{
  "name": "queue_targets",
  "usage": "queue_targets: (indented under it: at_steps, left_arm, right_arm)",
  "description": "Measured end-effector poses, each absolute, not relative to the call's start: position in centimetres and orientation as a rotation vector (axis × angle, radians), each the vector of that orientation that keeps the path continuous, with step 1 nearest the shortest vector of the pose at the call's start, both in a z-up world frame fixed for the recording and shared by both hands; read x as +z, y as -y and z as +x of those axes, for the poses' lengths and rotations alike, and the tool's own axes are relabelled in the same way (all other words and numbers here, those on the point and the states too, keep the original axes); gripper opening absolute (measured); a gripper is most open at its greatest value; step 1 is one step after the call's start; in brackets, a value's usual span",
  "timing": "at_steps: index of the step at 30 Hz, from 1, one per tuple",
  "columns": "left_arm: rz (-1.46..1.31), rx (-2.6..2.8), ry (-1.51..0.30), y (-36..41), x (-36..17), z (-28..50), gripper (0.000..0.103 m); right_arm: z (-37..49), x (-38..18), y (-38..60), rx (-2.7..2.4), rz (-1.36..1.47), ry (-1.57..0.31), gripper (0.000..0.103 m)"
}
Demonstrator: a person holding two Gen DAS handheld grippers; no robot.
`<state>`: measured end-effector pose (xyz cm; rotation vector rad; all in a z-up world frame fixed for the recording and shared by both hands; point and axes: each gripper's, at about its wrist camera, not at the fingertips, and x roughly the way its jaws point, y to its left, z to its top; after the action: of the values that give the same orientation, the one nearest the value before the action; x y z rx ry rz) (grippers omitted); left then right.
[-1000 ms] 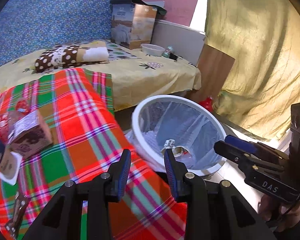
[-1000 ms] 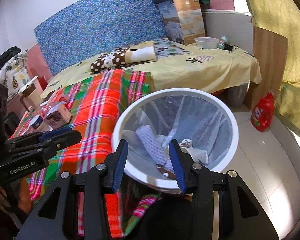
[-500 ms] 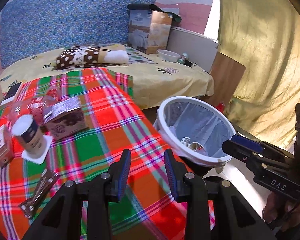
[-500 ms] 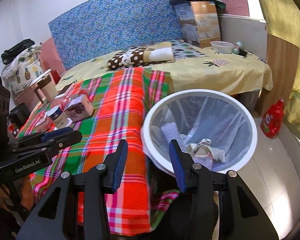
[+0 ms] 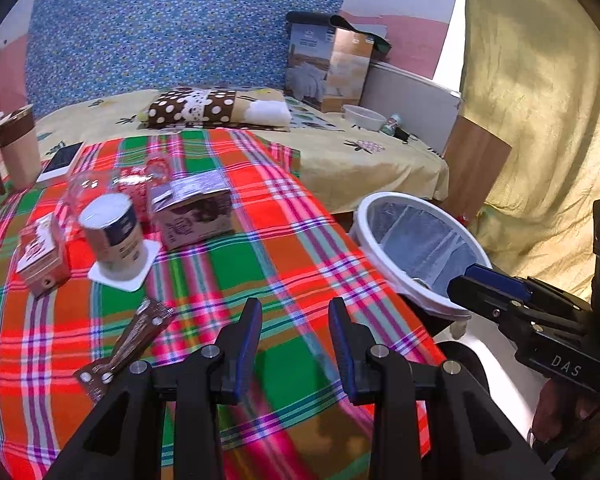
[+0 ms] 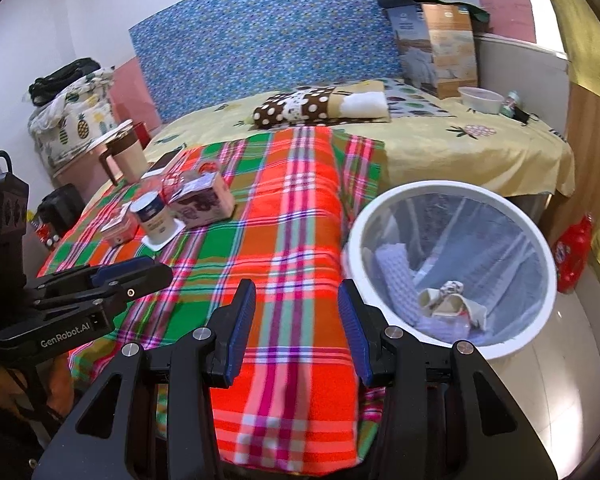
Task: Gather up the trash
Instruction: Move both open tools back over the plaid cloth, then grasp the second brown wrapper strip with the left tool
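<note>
Above the near edge of the plaid blanket (image 5: 228,264): left gripper (image 5: 294,340), jaws parted about halfway, nothing between them; right gripper (image 6: 296,320), jaws somewhat wider, likewise empty, hanging over the blanket beside the bin.

Item 1. Brown snack wrapper (image 5: 130,344), lying flat just ahead and left of the left gripper; nearest piece. Judged very light, thin, crinkly and slick; best pinched across its narrow width near the middle, pads pressed down to the cloth.

Item 2. Paper cup (image 5: 114,236), upright on a white square lid or coaster (image 5: 146,254), farther off to the left. Judged light, walls crushable; take low on the body, gently.

Item 3. Small cartons: a purple-and-brown one (image 5: 194,216) behind the cup, a red-and-white one (image 5: 40,252) at its left. Judged light, fairly stiff cardboard; grip across the short faces.

Item 4. Clear plastic bottle (image 5: 112,184), lying behind the cup; blurred. Judged slippery, springy.

Destination: white-rimmed trash bin (image 6: 520,220) with liner, on the floor against the blanket's right edge, just right of the right gripper; crumpled paper scraps (image 6: 452,302) already inside.
</note>
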<state>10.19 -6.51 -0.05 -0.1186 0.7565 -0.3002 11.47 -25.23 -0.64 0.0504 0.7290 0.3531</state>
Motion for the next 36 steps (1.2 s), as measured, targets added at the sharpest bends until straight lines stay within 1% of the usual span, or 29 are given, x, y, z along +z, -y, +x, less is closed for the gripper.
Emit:
queue_targets:
  at_steps: [6, 18, 36]
  left_arm:
    - [-0.147, -0.247, -0.773, 3.8, -0.9, 10.0, 0.034]
    - [-0.145, -0.125, -0.758, -1.1, -0.8, 9.9, 0.034]
    - [-0.077, -0.065, -0.849, -2.2, -3.7, 10.6, 0.034]
  right_arm:
    - [11.7, -0.6, 23.7, 0.402, 0.024, -0.733, 0.045]
    - [12.4, -0.4, 21.8, 0.456, 0.023, -0.734, 0.045]
    - [12.9, -0.2, 20.4, 0.488, 0.011, -0.743, 0.045]
